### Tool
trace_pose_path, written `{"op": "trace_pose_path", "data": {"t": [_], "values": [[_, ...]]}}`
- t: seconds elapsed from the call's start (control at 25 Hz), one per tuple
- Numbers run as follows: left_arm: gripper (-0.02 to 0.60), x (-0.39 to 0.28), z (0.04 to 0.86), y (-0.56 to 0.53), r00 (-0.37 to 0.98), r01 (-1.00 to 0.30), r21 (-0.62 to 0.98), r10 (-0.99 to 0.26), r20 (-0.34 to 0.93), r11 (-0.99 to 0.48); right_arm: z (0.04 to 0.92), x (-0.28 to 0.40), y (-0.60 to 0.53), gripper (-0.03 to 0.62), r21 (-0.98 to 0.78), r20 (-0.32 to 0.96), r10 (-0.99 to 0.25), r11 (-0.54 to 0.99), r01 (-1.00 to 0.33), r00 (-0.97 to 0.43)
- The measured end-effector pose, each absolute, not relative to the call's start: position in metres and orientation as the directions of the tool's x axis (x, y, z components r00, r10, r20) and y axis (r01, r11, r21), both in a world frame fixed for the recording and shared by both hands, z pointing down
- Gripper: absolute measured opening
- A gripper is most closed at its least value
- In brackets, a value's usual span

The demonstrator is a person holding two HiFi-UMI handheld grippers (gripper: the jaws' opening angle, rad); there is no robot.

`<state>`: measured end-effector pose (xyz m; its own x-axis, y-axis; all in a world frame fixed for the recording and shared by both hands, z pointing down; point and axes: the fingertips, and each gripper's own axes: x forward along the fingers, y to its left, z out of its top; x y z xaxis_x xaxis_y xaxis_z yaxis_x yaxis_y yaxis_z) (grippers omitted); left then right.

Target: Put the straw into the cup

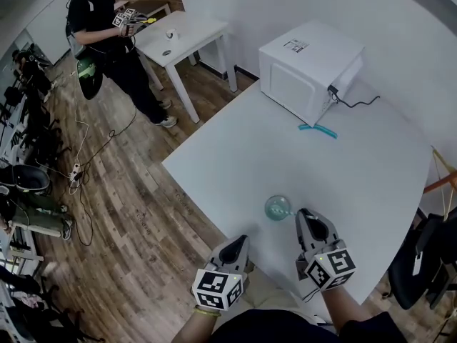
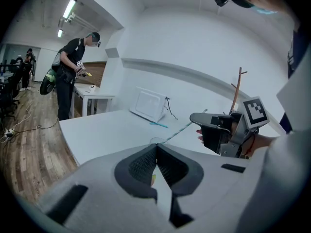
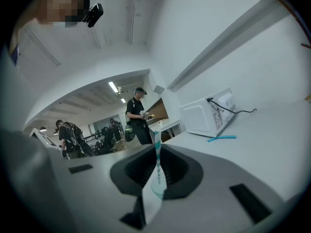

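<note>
We are holding the teal-and-white striped straw (image 3: 157, 157) clamped between the fingers of the right gripper (image 1: 305, 217). Its lower end is slanting toward 10 o'clock, down to the mouth of the small clear glass cup (image 1: 278, 207). We cannot tell whether the tip is inside the cup. The cup is standing upright on the white surface (image 1: 235, 156), near the front edge and just beside the right gripper's tip. The left gripper (image 1: 239, 244) is hovering at 7 o'clock from the cup, its fingers pressed together with nothing between them. At 1 o'clock from the cup, a plain teal straw (image 1: 318, 130) is lying flat just in front of the boxy white microwave oven (image 1: 307, 66).
</note>
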<state>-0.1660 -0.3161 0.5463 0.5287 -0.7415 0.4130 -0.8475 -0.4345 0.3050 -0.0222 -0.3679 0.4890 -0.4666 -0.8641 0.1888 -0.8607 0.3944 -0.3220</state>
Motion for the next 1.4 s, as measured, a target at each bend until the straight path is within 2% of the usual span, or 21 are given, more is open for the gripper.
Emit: {"op": "trace_pose_path", "data": {"t": [0.52, 1.4], "values": [[0.018, -0.175, 0.555, -0.315, 0.533, -0.846, 0.298, -0.725, 0.436, -0.442, 0.541, -0.032, -0.376, 0.041, -0.264, 0.288, -0.848, 0.376, -0.888, -0.445], [0.020, -0.168, 0.560, -0.309, 0.521, -0.853, 0.300, -0.732, 0.439, -0.428, 0.570, -0.033, -0.377, 0.043, -0.264, 0.339, -0.822, 0.385, -0.885, -0.458]]}}
